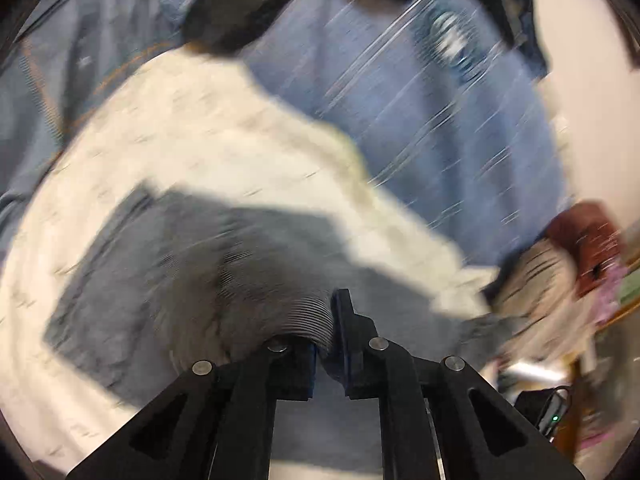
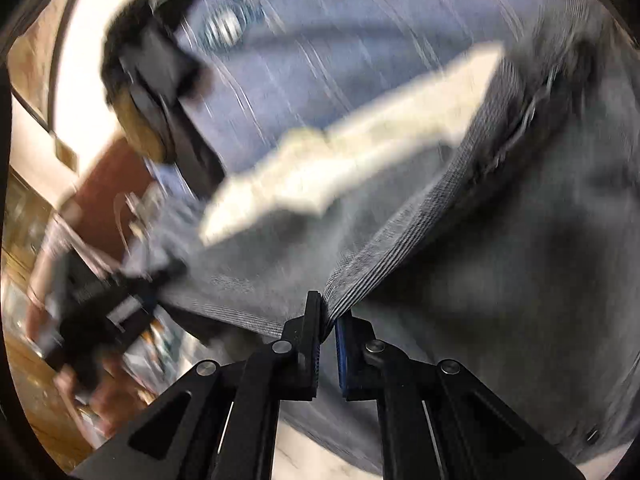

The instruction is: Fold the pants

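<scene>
Grey pants (image 1: 208,264) lie partly on a white surface (image 1: 192,136), blurred by motion. My left gripper (image 1: 326,344) is shut on the ribbed waistband of the pants and holds it up. In the right wrist view my right gripper (image 2: 328,328) is shut on the ribbed waistband (image 2: 400,232), and the grey pants (image 2: 500,280) hang from it to the right. My left gripper (image 2: 104,316) shows at the lower left of that view, holding the other end of the waistband.
The person's blue striped shirt (image 1: 420,92) fills the back of both views (image 2: 340,40). A red and striped cloth pile (image 1: 560,264) lies at the right. A black device with a green light (image 1: 548,412) sits at the lower right.
</scene>
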Available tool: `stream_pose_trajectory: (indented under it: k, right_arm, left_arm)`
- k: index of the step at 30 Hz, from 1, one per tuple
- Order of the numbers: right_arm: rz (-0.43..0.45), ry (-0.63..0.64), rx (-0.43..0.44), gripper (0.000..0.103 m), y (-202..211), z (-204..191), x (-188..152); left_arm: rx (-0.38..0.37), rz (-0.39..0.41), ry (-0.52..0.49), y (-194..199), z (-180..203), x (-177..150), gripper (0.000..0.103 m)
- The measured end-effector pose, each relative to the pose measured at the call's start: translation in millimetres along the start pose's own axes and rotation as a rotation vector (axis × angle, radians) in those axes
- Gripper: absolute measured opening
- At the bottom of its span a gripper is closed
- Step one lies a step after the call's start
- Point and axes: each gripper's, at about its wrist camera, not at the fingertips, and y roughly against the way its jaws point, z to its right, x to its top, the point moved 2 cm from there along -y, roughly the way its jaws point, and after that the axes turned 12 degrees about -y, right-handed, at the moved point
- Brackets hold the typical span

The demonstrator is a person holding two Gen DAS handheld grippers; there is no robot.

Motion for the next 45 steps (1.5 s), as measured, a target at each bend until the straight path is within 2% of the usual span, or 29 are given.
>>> stream_pose_trajectory:
  k: [1,3,6,9,10,12,13,14,16,18,21,22,26,28,29,30,31,32,35,36,37,38,39,40,41,42,43,44,45]
  right_arm:
    - [-0.031,-0.028,-0.003,0.006,-10,11,-9]
    - [-0.039,-0.020,-0.030,0.006,-21,21,-20]
    - [-0.028,0.037,-0.078,0.006,-26,18,-24]
    - [-0.007,0.088,-0.080,0.011,-19,11,-25]
    - [-0.002,0.095,-0.079,0.015,-18,11,-25]
    - [-0.002,0.099,-0.081,0.034,-14,11,-29]
    - [-0.003,0.102,-0.060,0.049,-7,11,-34]
    - [-0.008,0.113,-0.020,0.056,-2,5,-38]
    - [-0.024,0.167,0.033,0.063,1,-10,-44]
    - [-0.040,0.211,0.064,0.065,0,-25,-48]
    - [-0.065,0.327,0.098,0.067,-19,-60,-52]
    - [-0.088,0.416,0.107,0.068,-32,-75,-55]
    - [-0.110,0.712,0.028,0.070,-71,-117,-79]
    - [-0.099,0.780,-0.025,0.069,-84,-123,-90]
    - [-0.117,0.801,-0.056,0.065,-96,-123,-91]
    - [-0.130,0.804,-0.076,0.056,-102,-122,-91]
    - [-0.133,0.806,-0.105,0.019,-106,-121,-89]
    - [-0.134,0.799,-0.124,0.002,-107,-120,-87]
    - [-0.103,0.730,-0.058,0.002,-86,-122,-80]
    - [-0.092,0.718,-0.036,0.002,-77,-123,-80]
    - [-0.080,0.697,0.007,0.002,-64,-123,-81]
    - [-0.074,0.685,0.037,0.002,-56,-122,-84]
    - [-0.072,0.686,0.043,0.002,-54,-123,-86]
    - [-0.075,0.692,0.037,0.003,-54,-121,-90]
    - [-0.099,0.694,0.025,0.007,-59,-115,-93]
    - [-0.140,0.691,0.013,0.007,-69,-109,-98]
    - [-0.182,0.689,-0.008,0.007,-79,-103,-102]
    - [-0.211,0.686,-0.042,0.007,-90,-94,-106]
    - [-0.217,0.679,-0.043,0.007,-92,-91,-107]
  left_arm:
    - [0.045,-0.011,0.052,0,-12,-13,0.011]
    - [0.081,-0.014,0.130,5,-32,-29,0.020]
    - [0.046,0.021,0.273,15,-57,-48,0.026]
    - [0.023,0.062,0.307,20,-57,-58,0.027]
    - [0.023,0.088,0.313,27,-58,-63,0.029]
    - [0.031,0.104,0.310,31,-58,-65,0.038]
    - [0.030,0.109,0.313,32,-60,-68,0.043]
    - [0.032,0.107,0.321,33,-61,-70,0.048]
    - [0.037,0.093,0.345,29,-66,-74,0.050]
    - [0.034,0.092,0.376,29,-69,-76,0.051]
    - [0.048,0.115,0.406,26,-77,-70,0.051]
    - [0.045,0.118,0.409,25,-78,-67,0.051]
    - [0.030,0.137,0.400,26,-80,-63,0.051]
    - [0.025,0.161,0.393,27,-81,-58,0.049]
    - [0.029,0.169,0.390,27,-81,-57,0.048]
    - [0.032,0.181,0.389,27,-81,-55,0.045]
    - [0.035,0.196,0.385,28,-80,-53,0.034]
    - [0.040,0.205,0.371,29,-78,-51,0.016]
    - [0.030,0.284,0.281,43,-61,-44,0.006]
    - [0.019,0.331,0.245,54,-53,-43,0.005]
    - [0.015,0.417,0.168,74,-37,-44,0.005]
    - [0.045,0.457,0.109,86,-27,-45,0.006]
    - [0.146,0.483,0.017,96,-13,-50,0.007]
    - [0.210,0.456,-0.001,92,-11,-55,0.013]
    - [0.231,0.397,0.017,83,-16,-59,0.023]
    - [0.208,0.282,0.078,62,-29,-65,0.028]
    - [0.189,0.206,0.136,48,-41,-70,0.028]
    - [0.171,0.095,0.242,27,-59,-81,0.027]
    - [0.157,0.038,0.301,16,-70,-89,0.027]
